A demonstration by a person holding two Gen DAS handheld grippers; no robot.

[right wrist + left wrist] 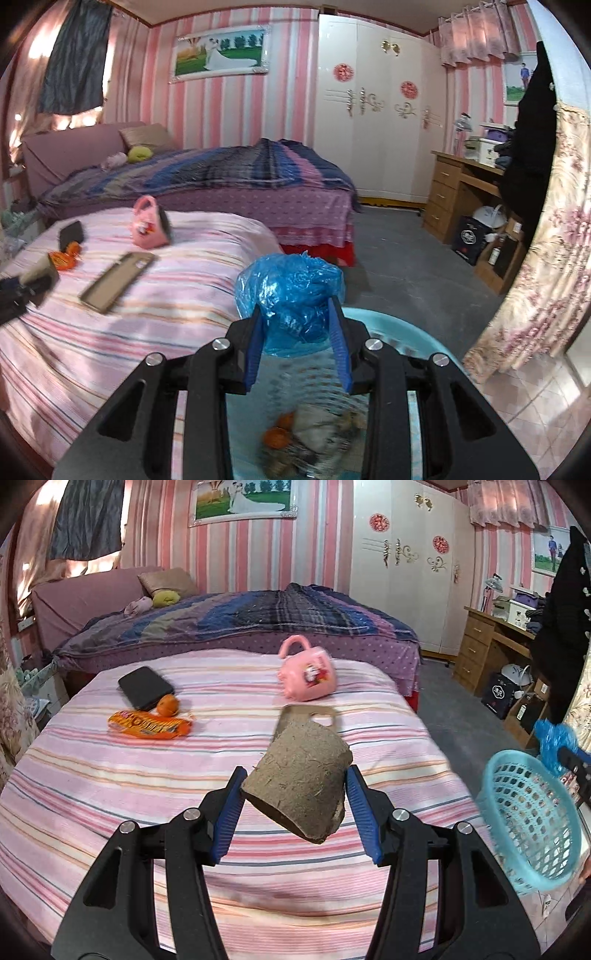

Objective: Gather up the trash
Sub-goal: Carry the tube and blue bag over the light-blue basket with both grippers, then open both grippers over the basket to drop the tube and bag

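Held: my left gripper (295,794) clamps a cardboard tube (299,779); my right gripper (299,339) clamps a blue bag (291,291). Next: both into the basket (532,812).

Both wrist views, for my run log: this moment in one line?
left hand-held gripper: holds cardboard roll | right hand-held gripper: holds blue bag above basket

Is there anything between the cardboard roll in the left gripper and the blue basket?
Nothing visible. The cardboard roll in the left gripper hangs over the striped bed; the blue basket is to its right, with open space between.
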